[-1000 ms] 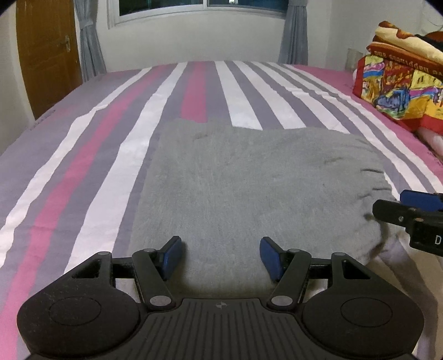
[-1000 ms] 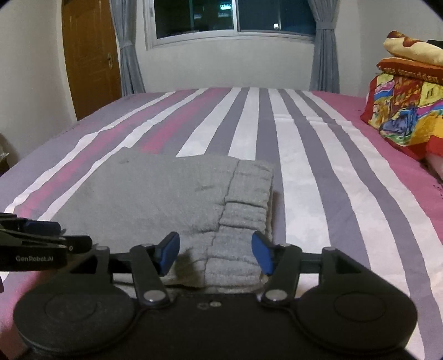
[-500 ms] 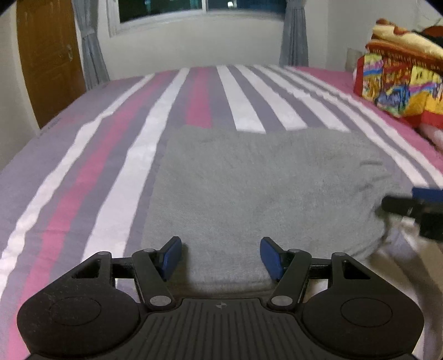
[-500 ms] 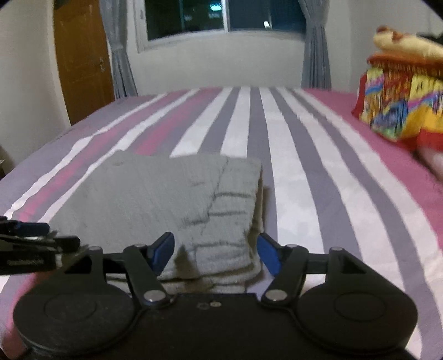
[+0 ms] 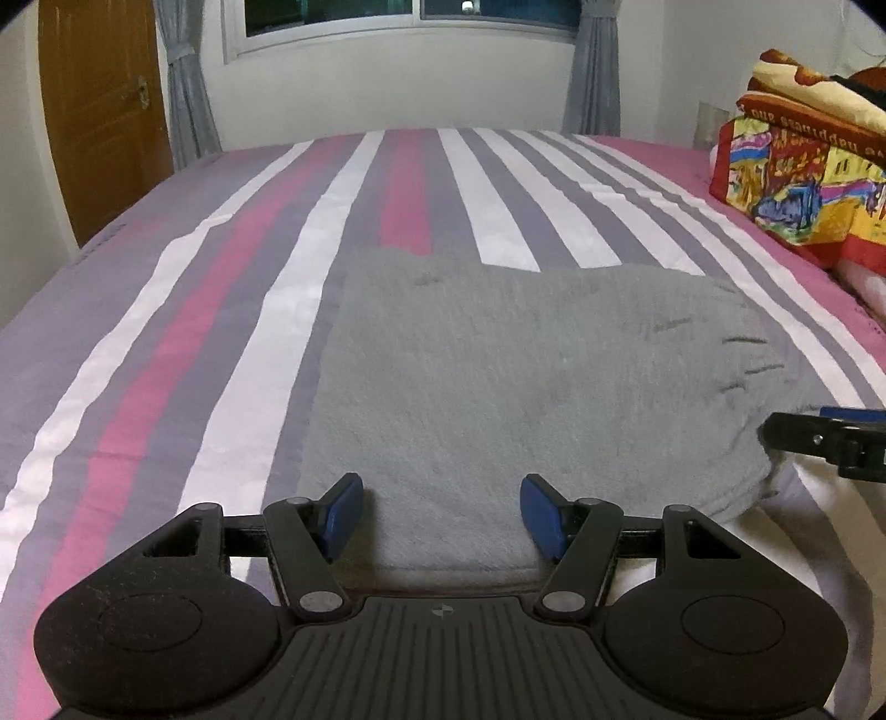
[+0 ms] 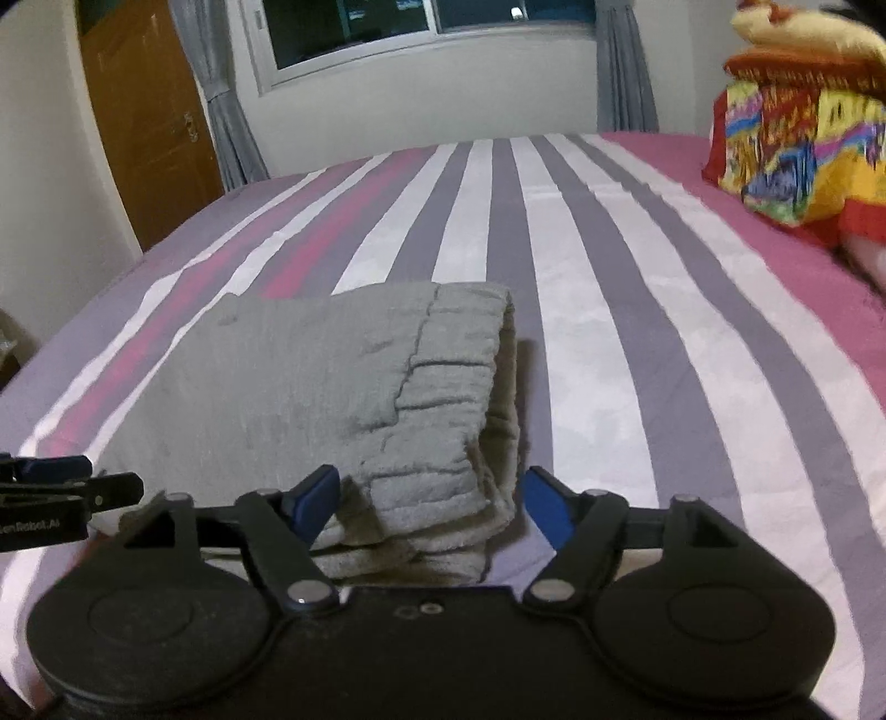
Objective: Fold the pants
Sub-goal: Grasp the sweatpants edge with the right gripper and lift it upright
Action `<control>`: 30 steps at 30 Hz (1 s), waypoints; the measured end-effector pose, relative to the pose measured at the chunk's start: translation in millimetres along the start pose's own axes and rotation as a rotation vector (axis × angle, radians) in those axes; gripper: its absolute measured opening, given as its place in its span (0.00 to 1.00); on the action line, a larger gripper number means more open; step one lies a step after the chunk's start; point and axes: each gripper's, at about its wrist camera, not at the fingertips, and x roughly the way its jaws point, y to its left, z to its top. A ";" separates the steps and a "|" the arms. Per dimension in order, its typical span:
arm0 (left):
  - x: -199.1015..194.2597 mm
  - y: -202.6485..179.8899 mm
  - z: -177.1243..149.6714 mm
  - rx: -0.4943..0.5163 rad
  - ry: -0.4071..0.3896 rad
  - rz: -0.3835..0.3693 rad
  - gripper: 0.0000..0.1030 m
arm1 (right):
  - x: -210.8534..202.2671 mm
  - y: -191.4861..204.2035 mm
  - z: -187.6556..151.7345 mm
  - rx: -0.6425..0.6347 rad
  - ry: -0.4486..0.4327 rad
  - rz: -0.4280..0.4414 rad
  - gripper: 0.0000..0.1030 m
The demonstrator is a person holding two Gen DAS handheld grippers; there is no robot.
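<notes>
On the striped bed (image 5: 443,183), folded grey fleece pants (image 5: 526,387) lie at 12 o'clock; left tool (image 5: 441,512) and right tool (image 6: 426,501) both gape, empty.

Striped bedsheet (image 5: 232,310), colourful folded blankets (image 5: 803,183), wooden door (image 5: 105,111), window (image 5: 410,16), curtains (image 5: 185,83).

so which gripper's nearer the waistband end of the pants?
Right. The right gripper sits open at the ribbed waistband, its layered edge between the fingers. The left gripper is open at the plain end of the pants.
</notes>
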 end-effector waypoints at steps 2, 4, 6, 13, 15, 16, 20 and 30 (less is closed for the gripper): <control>2.2 8.7 3.9 -0.026 0.011 -0.002 0.62 | 0.6 -6.8 -0.1 0.045 0.019 0.024 0.72; 4.9 18.2 7.9 -0.055 0.017 -0.002 0.62 | 3.3 -17.5 1.7 0.106 0.039 0.058 0.73; 10.2 29.4 12.8 -0.080 0.029 -0.010 0.62 | 8.5 -28.7 3.6 0.174 0.065 0.104 0.77; 38.4 62.3 22.1 -0.173 0.095 -0.056 0.63 | 33.6 -50.3 9.3 0.317 0.149 0.220 0.78; 48.8 72.4 21.3 -0.220 0.120 -0.084 0.63 | 40.1 -55.5 8.0 0.358 0.167 0.246 0.80; 54.3 78.8 20.1 -0.249 0.135 -0.100 0.63 | 44.1 -58.5 8.4 0.380 0.180 0.261 0.80; 78.1 97.0 12.5 -0.331 0.196 -0.183 0.64 | 61.1 -73.4 1.1 0.477 0.238 0.348 0.87; 121.1 107.0 6.4 -0.436 0.247 -0.441 0.65 | 87.1 -87.0 -0.4 0.504 0.275 0.552 0.73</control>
